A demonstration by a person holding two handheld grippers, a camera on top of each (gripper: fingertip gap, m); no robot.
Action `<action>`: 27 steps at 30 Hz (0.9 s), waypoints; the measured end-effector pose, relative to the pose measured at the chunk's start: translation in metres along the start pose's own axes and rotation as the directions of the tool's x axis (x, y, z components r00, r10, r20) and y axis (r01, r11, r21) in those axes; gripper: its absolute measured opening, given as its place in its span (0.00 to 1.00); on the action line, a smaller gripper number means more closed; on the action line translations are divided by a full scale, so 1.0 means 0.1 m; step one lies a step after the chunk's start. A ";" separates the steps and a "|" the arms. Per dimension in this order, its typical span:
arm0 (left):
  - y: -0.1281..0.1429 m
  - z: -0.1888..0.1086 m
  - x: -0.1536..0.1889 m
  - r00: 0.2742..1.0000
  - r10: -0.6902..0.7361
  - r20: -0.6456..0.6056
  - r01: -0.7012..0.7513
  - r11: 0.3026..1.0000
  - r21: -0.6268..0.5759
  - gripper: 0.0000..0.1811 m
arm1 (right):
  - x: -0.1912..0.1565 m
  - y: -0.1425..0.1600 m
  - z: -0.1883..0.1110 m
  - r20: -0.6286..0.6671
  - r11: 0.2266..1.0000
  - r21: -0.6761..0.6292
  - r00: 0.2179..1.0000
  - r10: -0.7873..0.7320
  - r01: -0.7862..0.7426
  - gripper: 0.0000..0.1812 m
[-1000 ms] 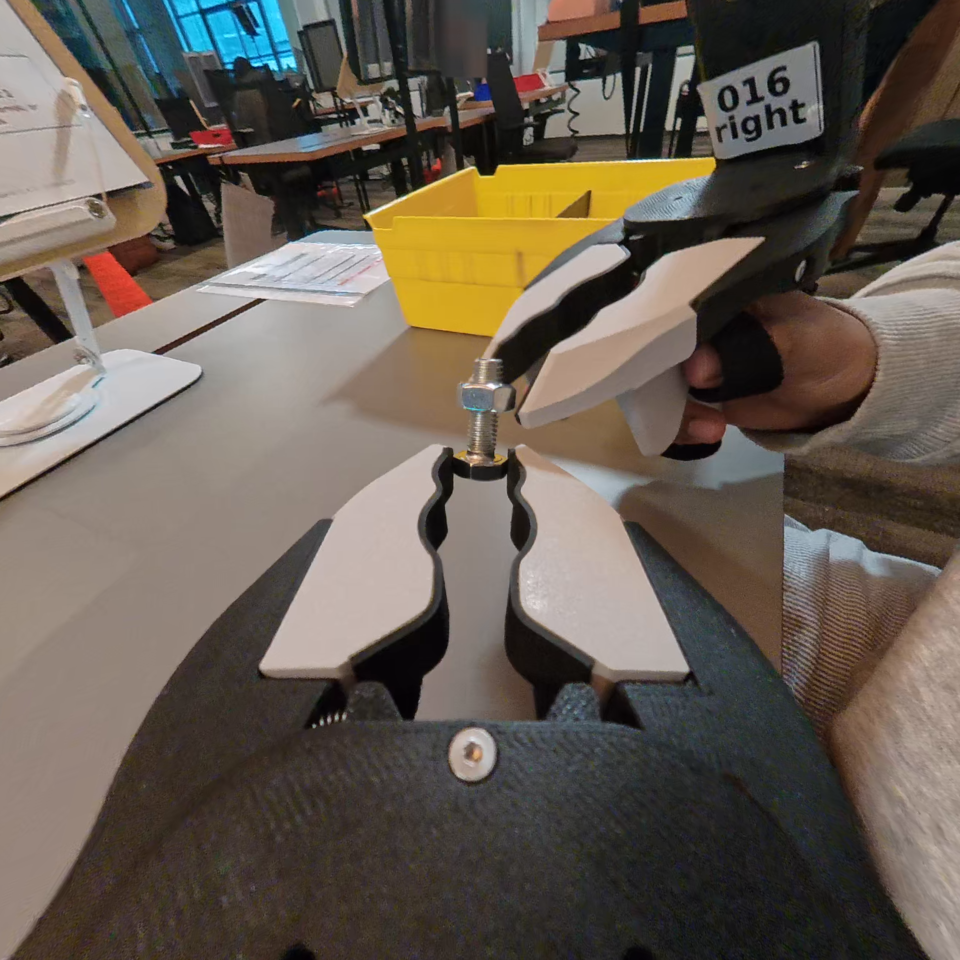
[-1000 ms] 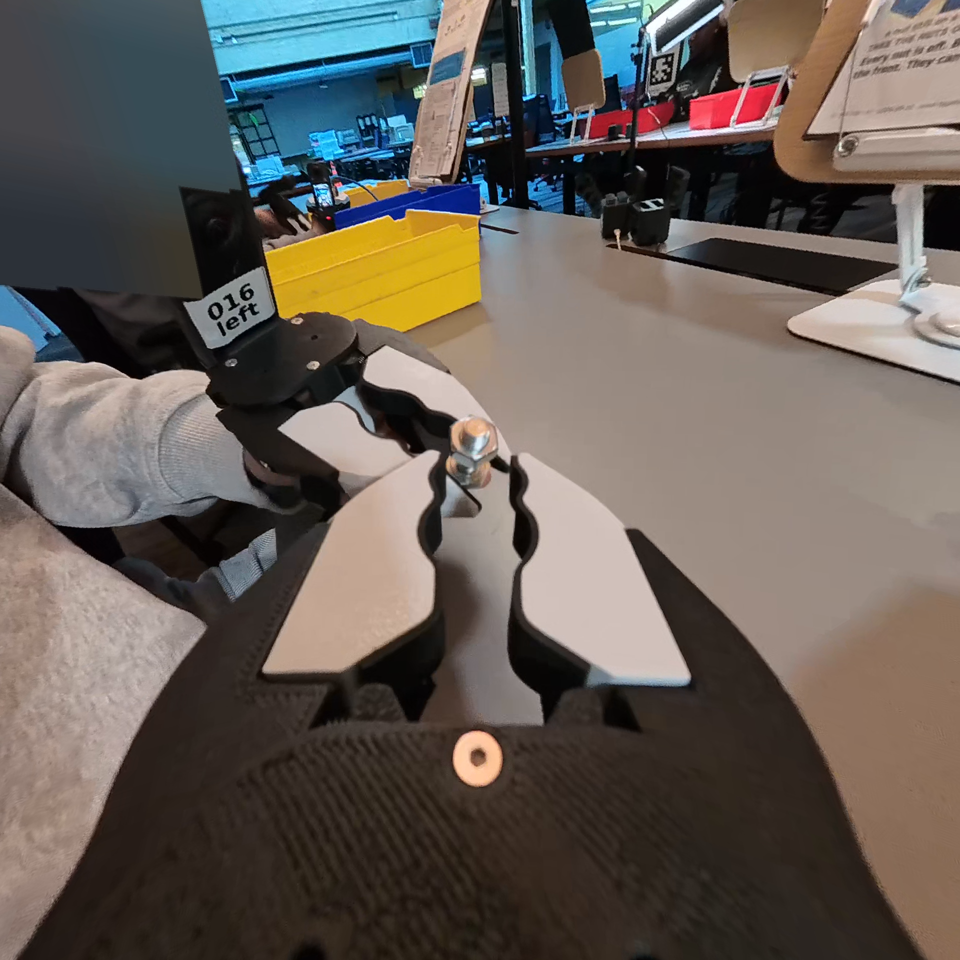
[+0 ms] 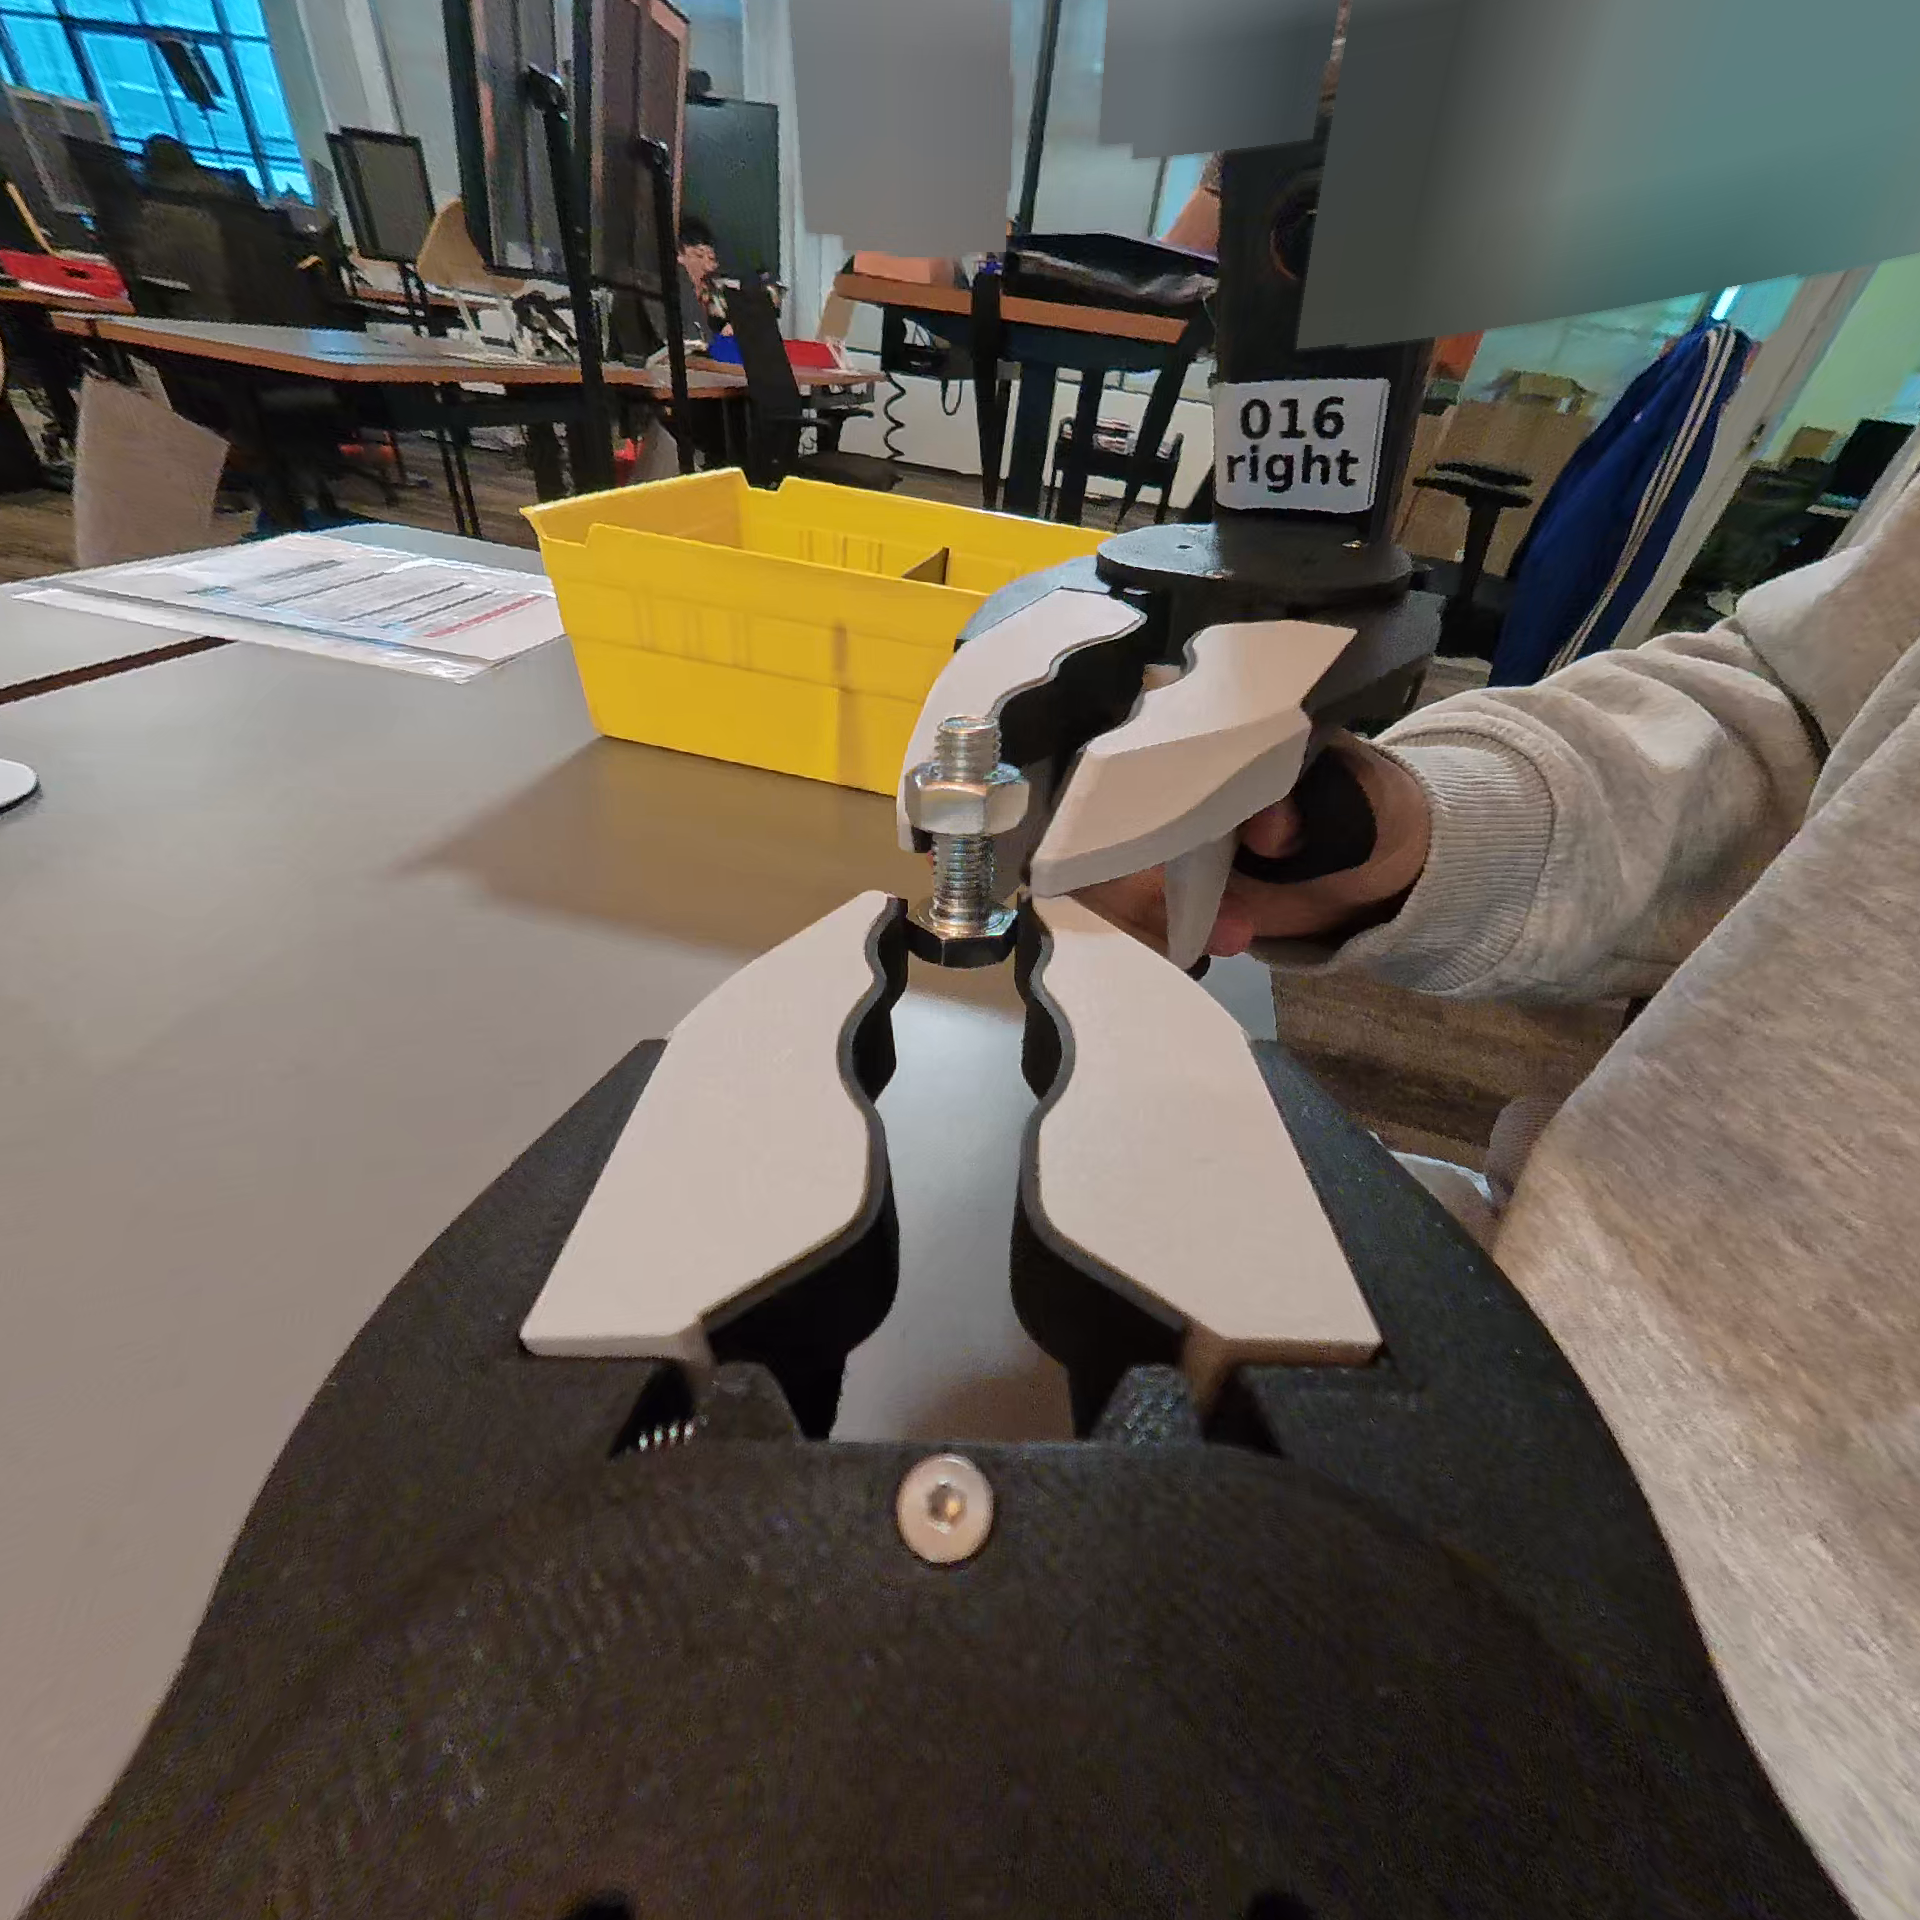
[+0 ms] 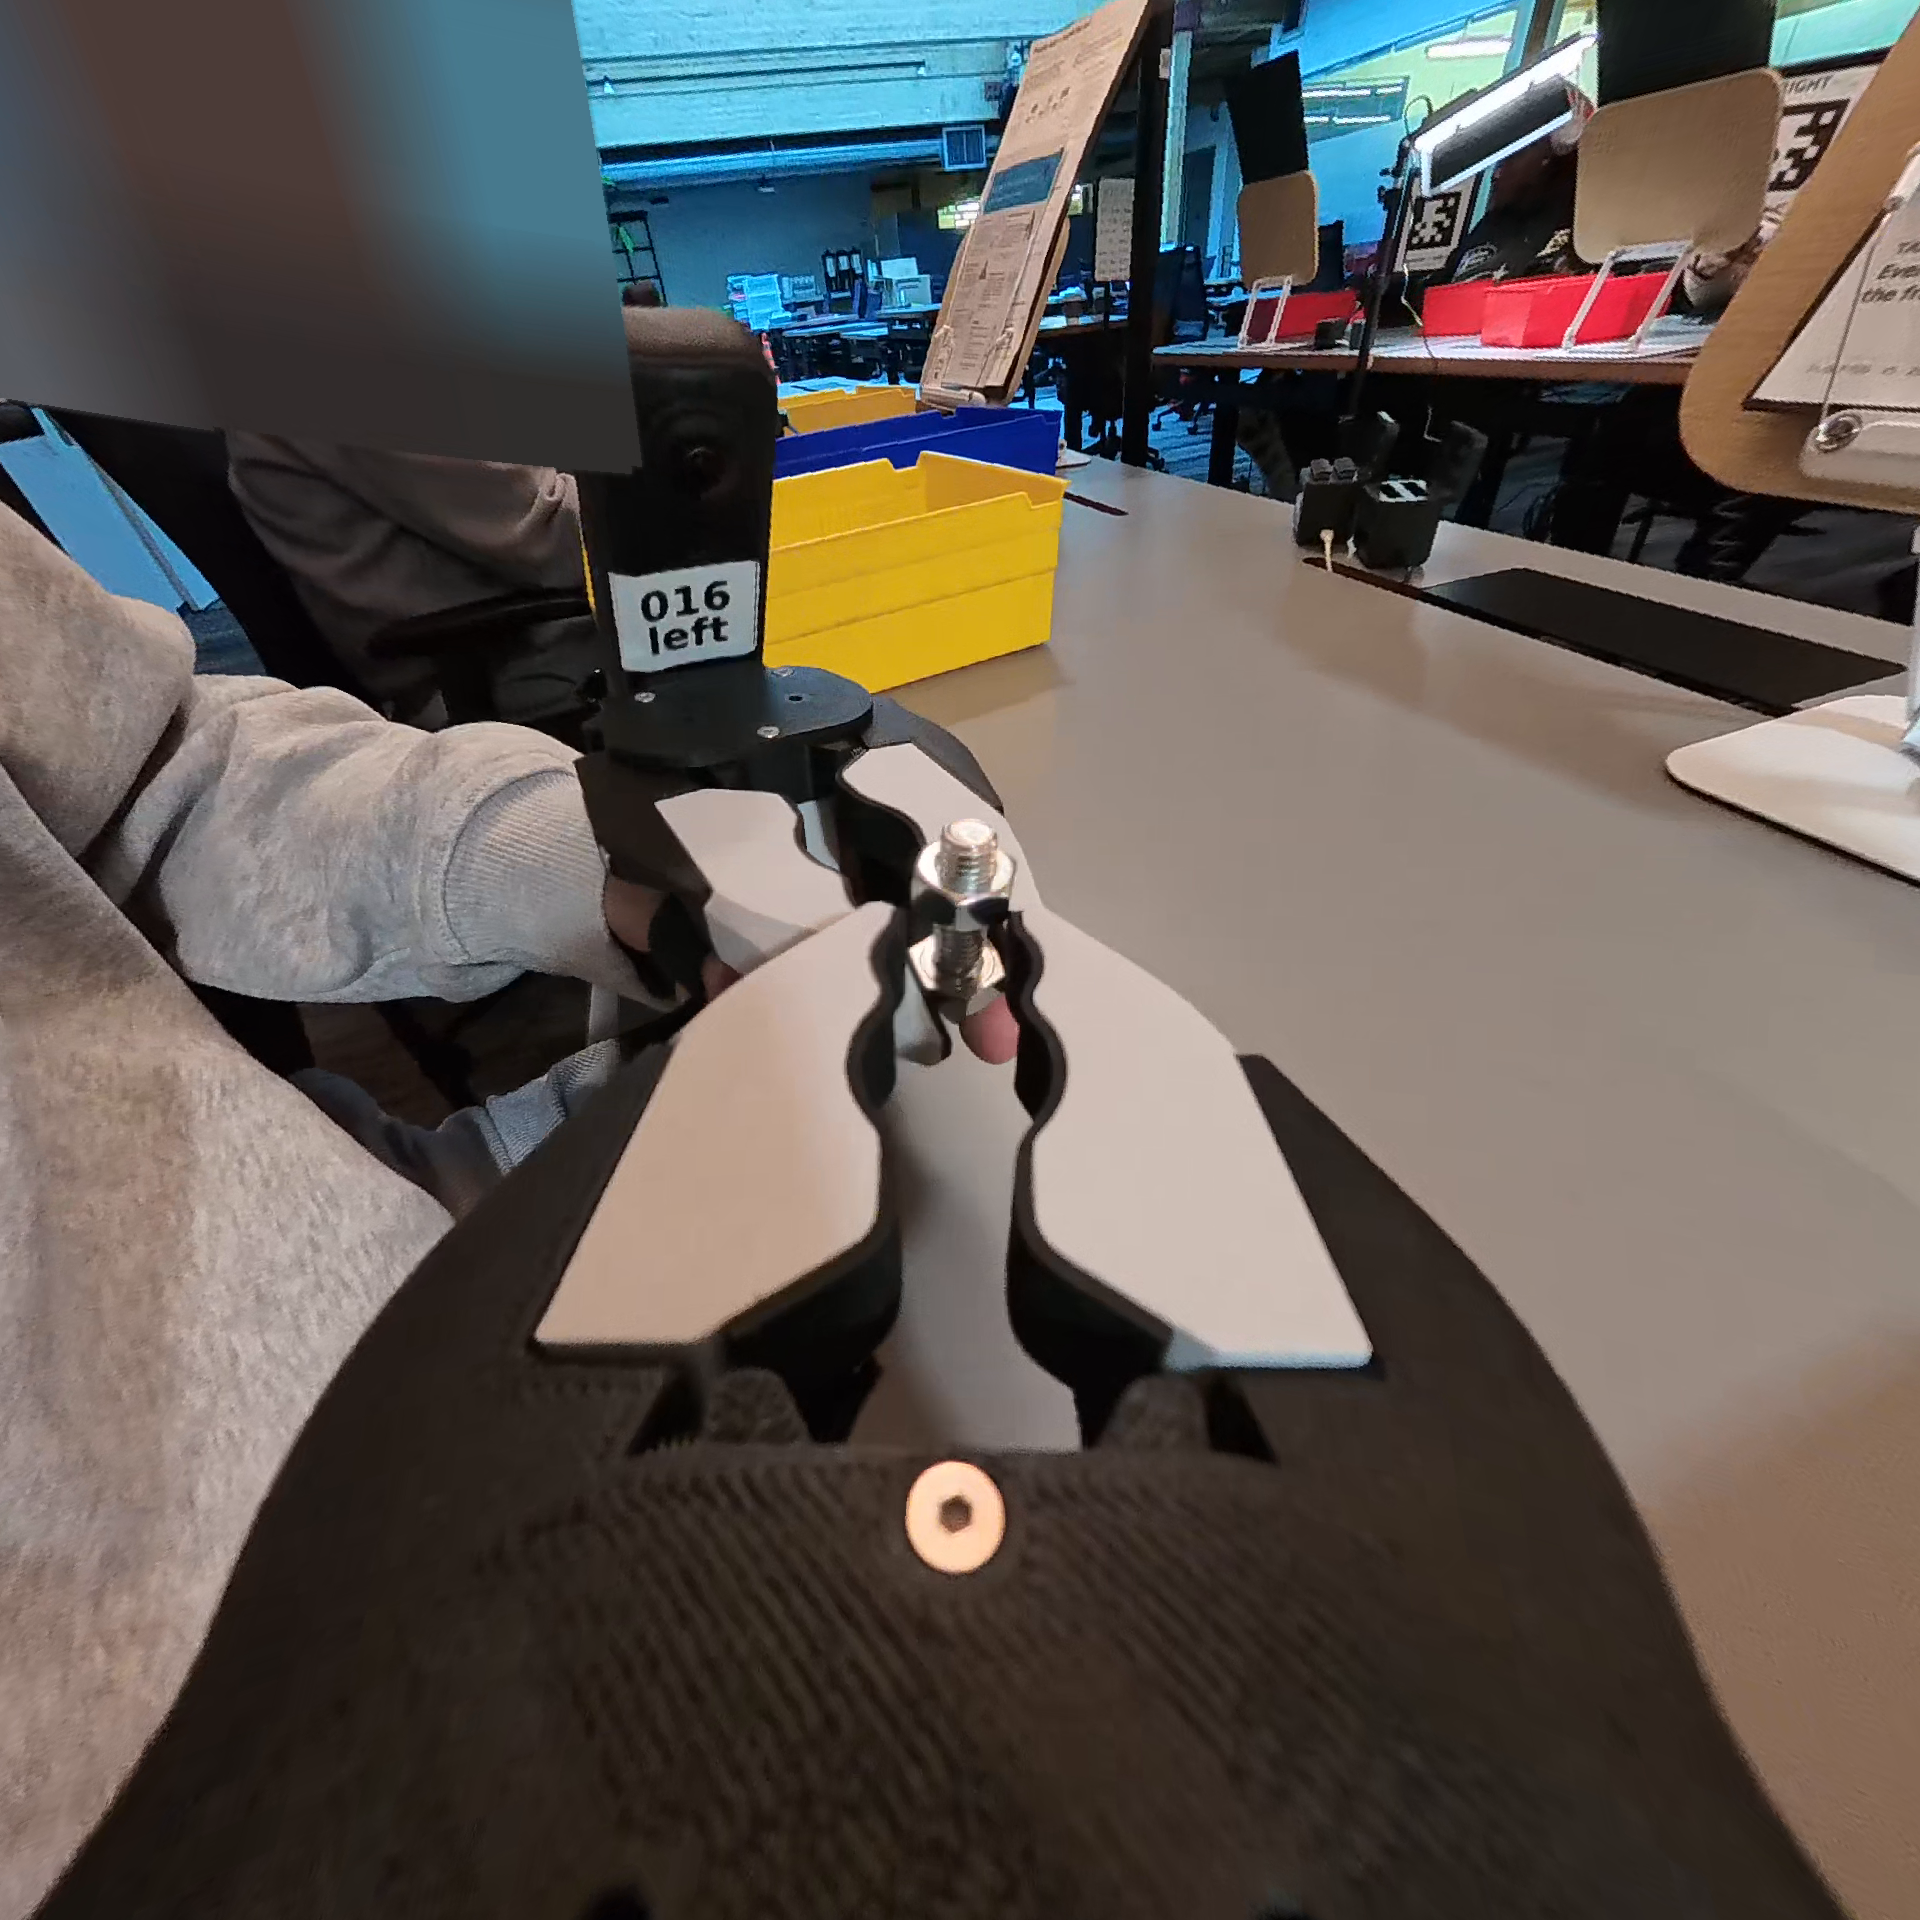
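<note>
Bolt (image 3: 962,831) stands upright above the grey table (image 3: 312,935), threads up, and we see its hexagonal head pinched between the tips of our left gripper (image 3: 958,928). In the right wrist view the same bolt (image 4: 964,914) shows with its head low and its threaded end pointing up. A nut (image 3: 964,798) sits partway down the threads, and our right gripper (image 4: 961,914) is clenched on that nut from the side, its fingers (image 3: 1174,769) tilted down towards it. Both grippers are clamped, the left on the bolt head, the right on the nut, and the two pairs of tips nearly meet. A hand (image 3: 1309,842) in a grey sleeve (image 3: 1579,790) holds the right gripper's handle. Behind the bolt a yellow bin (image 3: 790,634) rests on the table, with a sheet in a clear sleeve (image 3: 312,603) to its left. In the right wrist view a white stand base (image 4: 1808,769) lies well apart at the far right.
</note>
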State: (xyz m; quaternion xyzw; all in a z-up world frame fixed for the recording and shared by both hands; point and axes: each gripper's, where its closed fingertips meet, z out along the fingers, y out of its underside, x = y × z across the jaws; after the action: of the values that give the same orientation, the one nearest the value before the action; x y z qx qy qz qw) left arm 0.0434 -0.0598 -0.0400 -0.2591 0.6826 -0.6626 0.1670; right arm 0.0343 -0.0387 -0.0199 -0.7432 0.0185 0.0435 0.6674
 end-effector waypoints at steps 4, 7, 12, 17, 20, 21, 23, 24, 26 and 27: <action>-0.04 -0.02 -0.11 0.997 -0.021 0.068 0.018 0.999 0.036 0.12 | 0.03 -0.03 -0.02 -0.030 1.000 0.005 1.000 -0.007 0.007 0.13; -0.07 -0.05 -0.24 0.987 -0.034 0.158 0.024 0.997 0.067 0.12 | 0.13 -0.04 -0.03 -0.097 0.999 -0.040 0.995 -0.019 0.015 0.13; -0.08 -0.12 -0.44 0.961 -0.051 0.273 0.030 0.996 0.079 0.12 | 0.29 -0.16 -0.03 -0.126 0.972 -0.237 0.991 -0.043 0.012 0.18; -0.06 -0.15 -0.50 0.948 -0.044 0.315 0.027 0.998 0.056 0.12 | 0.26 -0.35 0.06 -0.068 0.896 -0.443 0.994 -0.084 0.045 0.11; -0.11 -0.19 -0.52 0.937 -0.014 0.348 -0.006 0.998 0.057 0.12 | 0.18 -0.49 0.22 -0.017 0.880 -0.470 0.996 -0.092 0.073 0.09; -0.12 -0.21 -0.54 0.932 -0.006 0.363 -0.016 0.998 0.057 0.12 | 0.18 -0.45 0.25 -0.008 0.851 -0.520 0.997 -0.082 0.066 0.14; -0.13 -0.24 -0.56 0.924 0.004 0.383 -0.028 0.998 0.057 0.12 | 0.22 -0.36 0.31 -0.006 0.805 -0.590 0.996 -0.089 0.068 0.20; -0.13 -0.25 -0.56 0.921 0.009 0.390 -0.033 0.998 0.055 0.12 | 0.23 -0.34 0.34 -0.008 0.795 -0.602 0.995 -0.100 0.075 0.20; -0.14 -0.24 -0.55 0.920 0.024 0.392 -0.046 0.998 0.047 0.12 | 0.23 -0.31 0.37 -0.006 0.798 -0.598 0.996 -0.094 0.072 0.16; -0.14 -0.24 -0.54 0.919 0.038 0.391 -0.059 0.997 0.041 0.12 | 0.21 -0.29 0.37 -0.002 0.800 -0.596 0.997 -0.081 0.064 0.15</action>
State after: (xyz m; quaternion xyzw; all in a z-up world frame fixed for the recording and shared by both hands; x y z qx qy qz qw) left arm 0.0755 -0.0090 -0.0310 -0.3646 0.6244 -0.6109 0.3225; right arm 0.0559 0.0019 0.0033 -0.9157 -0.0153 0.0115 0.4014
